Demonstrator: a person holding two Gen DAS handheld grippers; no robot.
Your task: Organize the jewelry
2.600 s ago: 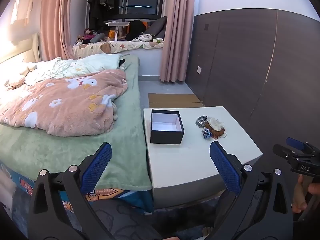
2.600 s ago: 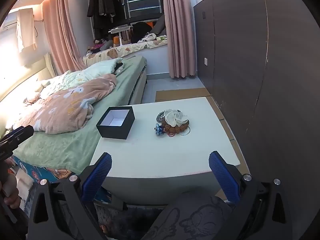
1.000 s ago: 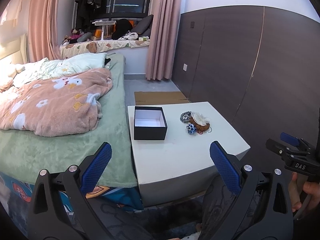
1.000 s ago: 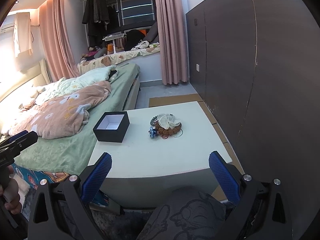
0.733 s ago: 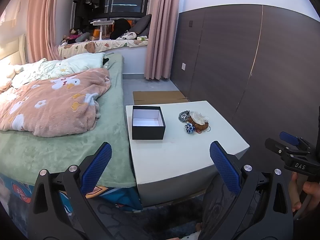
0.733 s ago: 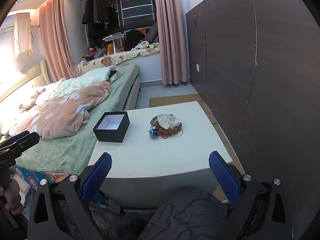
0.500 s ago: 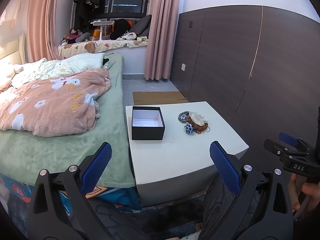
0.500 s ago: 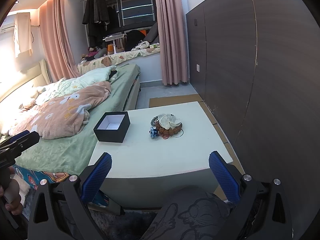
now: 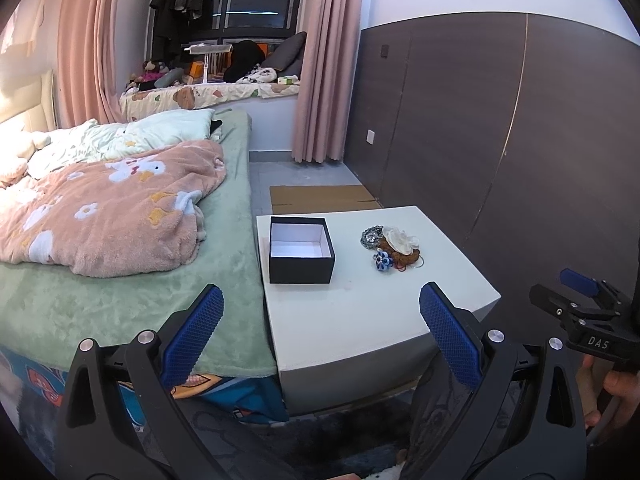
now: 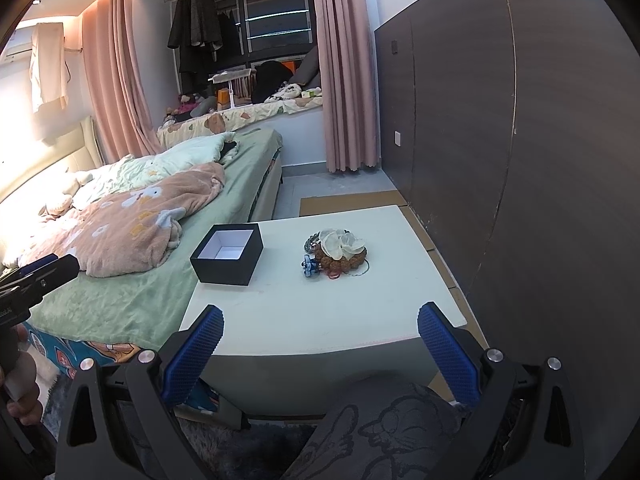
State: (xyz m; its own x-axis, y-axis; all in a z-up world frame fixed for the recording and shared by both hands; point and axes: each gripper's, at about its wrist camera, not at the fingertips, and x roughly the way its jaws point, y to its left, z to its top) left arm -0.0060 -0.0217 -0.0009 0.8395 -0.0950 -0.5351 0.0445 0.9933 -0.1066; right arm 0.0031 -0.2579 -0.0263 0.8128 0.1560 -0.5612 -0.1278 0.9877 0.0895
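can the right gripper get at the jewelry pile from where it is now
Probably yes: the right gripper is open, and bare table lies between it and the jewelry pile. The box sits off to the left.

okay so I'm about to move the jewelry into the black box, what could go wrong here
1. The jewelry pile is heaped together, with thin red cord at its base, so lifting one piece may drag others along.
2. The black box sits near the white table edge beside the bed; a nudge could push it off.
3. The small blue flower piece may slip from wide pads.
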